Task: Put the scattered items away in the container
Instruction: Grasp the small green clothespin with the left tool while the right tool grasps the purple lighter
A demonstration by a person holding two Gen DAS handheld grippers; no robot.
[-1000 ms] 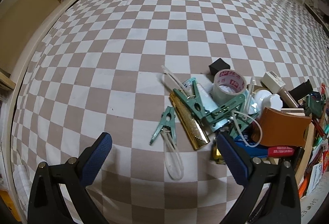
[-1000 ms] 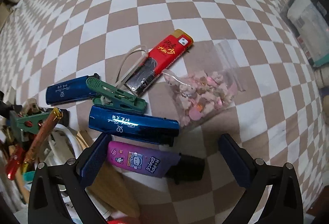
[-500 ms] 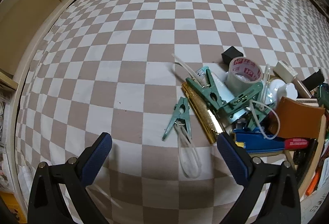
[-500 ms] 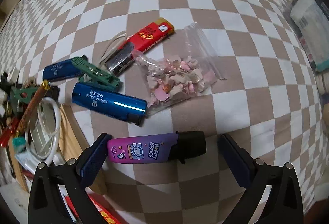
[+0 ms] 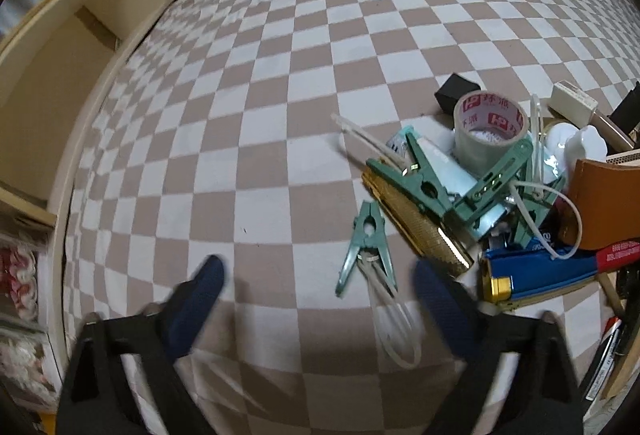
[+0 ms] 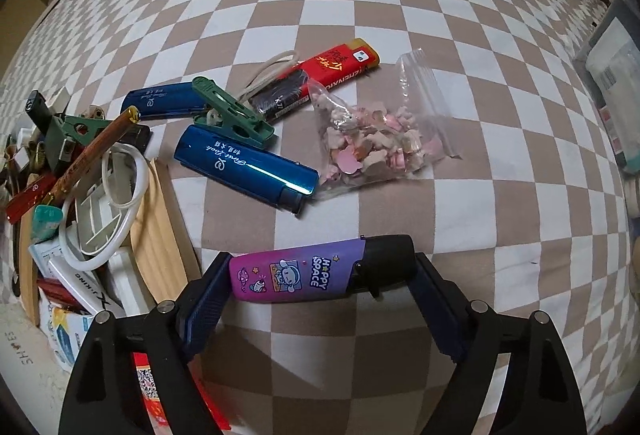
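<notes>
The right gripper [image 6: 322, 287] points down at the brown-and-white checked bedsheet [image 6: 400, 15], its jaws closing around a purple lighter with a black cap and a cartoon "HAPPY SPACE" print [image 6: 320, 275]. The lighter lies crosswise between the blue pads [image 6: 206, 299], its two ends at or just against them; whether they press yet cannot be told. Just beyond it lie a glossy blue lighter [image 6: 248, 165], a dark green plastic clothes peg [image 6: 232, 113] and a clear zip bag of pink and beige bits [image 6: 372, 147]. Farther out is a red and yellow lighter [image 6: 334, 65]. To the gripper's left, a light wooden box [image 6: 158, 231] holds mixed clutter.

The left gripper [image 5: 316, 283] hangs over the same sheet with its jaws closing and blurred. Nothing is gripped. A teal plastic clothes peg [image 5: 366, 245] lies just ahead, between the fingertips and nearer the right one. Beyond it to the right sits a gold metal comb [image 5: 416, 223] and a roll of clear packing tape [image 5: 490, 129].
</notes>
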